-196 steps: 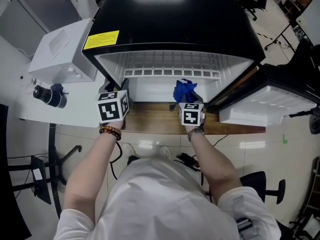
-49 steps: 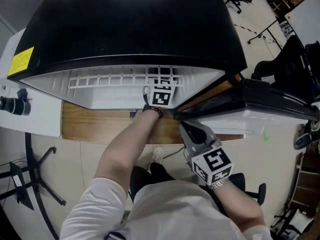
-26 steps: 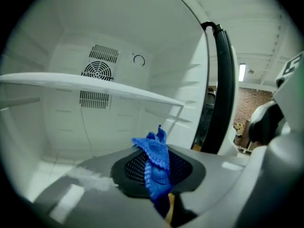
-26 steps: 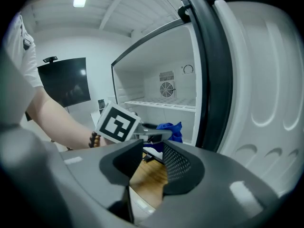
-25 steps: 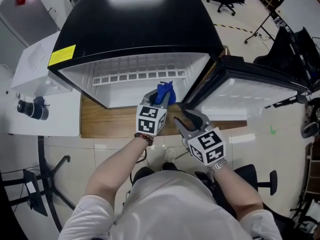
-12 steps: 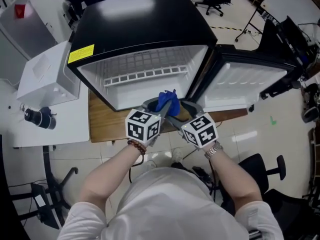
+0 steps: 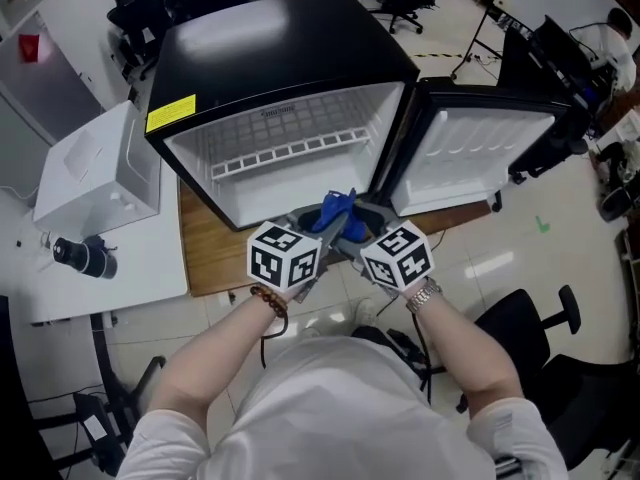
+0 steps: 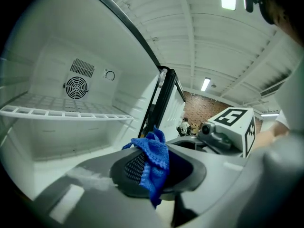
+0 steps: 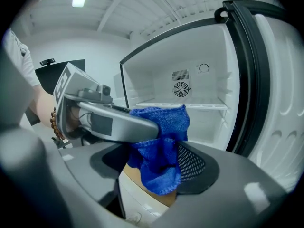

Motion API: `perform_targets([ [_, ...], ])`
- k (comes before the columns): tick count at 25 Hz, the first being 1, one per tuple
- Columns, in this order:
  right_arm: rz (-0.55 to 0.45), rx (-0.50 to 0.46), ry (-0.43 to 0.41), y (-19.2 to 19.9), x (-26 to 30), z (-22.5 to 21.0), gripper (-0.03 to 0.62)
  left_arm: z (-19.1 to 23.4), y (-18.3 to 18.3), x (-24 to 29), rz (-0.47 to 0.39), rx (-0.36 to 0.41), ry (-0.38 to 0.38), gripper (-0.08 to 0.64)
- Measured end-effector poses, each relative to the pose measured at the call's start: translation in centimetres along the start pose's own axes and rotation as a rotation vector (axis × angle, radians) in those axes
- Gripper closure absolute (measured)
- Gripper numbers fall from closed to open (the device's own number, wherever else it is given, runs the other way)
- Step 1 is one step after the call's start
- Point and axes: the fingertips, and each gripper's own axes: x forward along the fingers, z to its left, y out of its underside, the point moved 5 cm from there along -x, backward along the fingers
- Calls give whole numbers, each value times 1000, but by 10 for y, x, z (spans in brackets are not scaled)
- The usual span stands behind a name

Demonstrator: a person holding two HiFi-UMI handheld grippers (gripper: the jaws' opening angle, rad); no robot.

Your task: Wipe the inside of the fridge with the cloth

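Note:
The black fridge (image 7: 290, 48) stands open, its white inside (image 7: 300, 168) bare apart from a wire shelf (image 7: 290, 153). In front of it my left gripper (image 7: 325, 230) is shut on the blue cloth (image 7: 335, 211), which bunches between its pads (image 8: 151, 163). My right gripper (image 7: 350, 223) meets it from the right with jaws open wide; they have just been opening. In the right gripper view the cloth (image 9: 161, 151) hangs between the right gripper's (image 9: 156, 167) pads, off the left gripper's finger (image 9: 114, 122), and brushes the mesh pad (image 9: 192, 163).
The fridge door (image 7: 480, 158) stands swung out to the right. The fridge rests on a wooden board (image 7: 205, 253). A white box (image 7: 90, 168) and a black lens-like object (image 7: 85, 258) sit on the white table at left. An office chair (image 7: 530, 318) stands at the right.
The left gripper has drawn back from the fridge with the cloth. The right gripper has moved left to it, and the cloth now hangs between its open jaws.

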Motion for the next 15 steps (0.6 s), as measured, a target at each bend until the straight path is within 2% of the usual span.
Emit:
perform_targets([
  [2,-10,10,-10,0,-2,5,297,-4,0,-2,11,11,26,483],
  [6,-15,-12,6,4,-10,3,415,-16,-2,7,46,20,99,471],
  [9,-29,1,22,7,-22,-10,453,-28,-7,20,61,36,140,458],
  [12,-49,2,69,7,-36,-24,472,-35,-15,28,31,62,125,420],
  [15,-75,8,133,5,-58,-49,479,-44,-26,40,-28,51,95,397],
])
